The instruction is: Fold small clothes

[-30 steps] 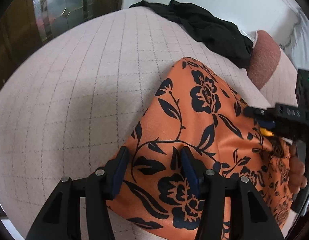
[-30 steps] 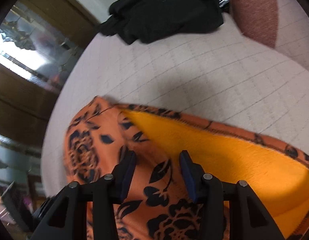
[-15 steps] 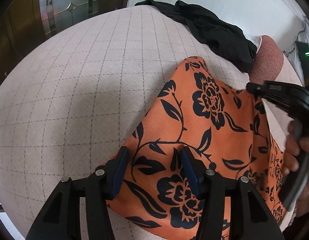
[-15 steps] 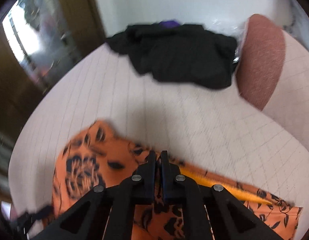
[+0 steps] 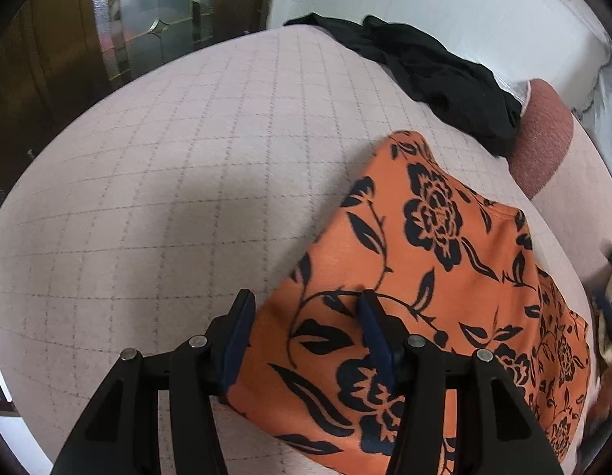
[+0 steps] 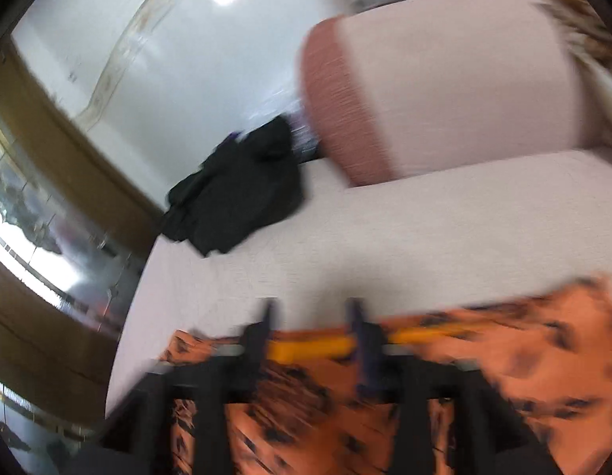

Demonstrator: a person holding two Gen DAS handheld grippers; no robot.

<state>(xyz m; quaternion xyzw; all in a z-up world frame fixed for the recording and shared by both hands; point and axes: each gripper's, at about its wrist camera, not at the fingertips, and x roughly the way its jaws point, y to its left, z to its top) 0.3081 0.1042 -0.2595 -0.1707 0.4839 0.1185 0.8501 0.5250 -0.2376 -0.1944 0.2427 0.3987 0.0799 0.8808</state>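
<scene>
The orange garment [image 5: 436, 277] lies on the bed [image 5: 167, 198], well short of the black clothes [image 5: 436, 79] by the pillow [image 5: 543, 142]. Left gripper [image 5: 306, 328] – fingers spread, straddling its near edge. Right gripper [image 6: 311, 336] – blurred, fingers apart over the garment's yellow lining.

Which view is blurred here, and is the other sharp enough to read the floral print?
Right wrist view: heavy motion blur smears the tongs and orange floral garment. Left wrist view: sharp, with the print crisp and fisheye bending the bed grid.
</scene>
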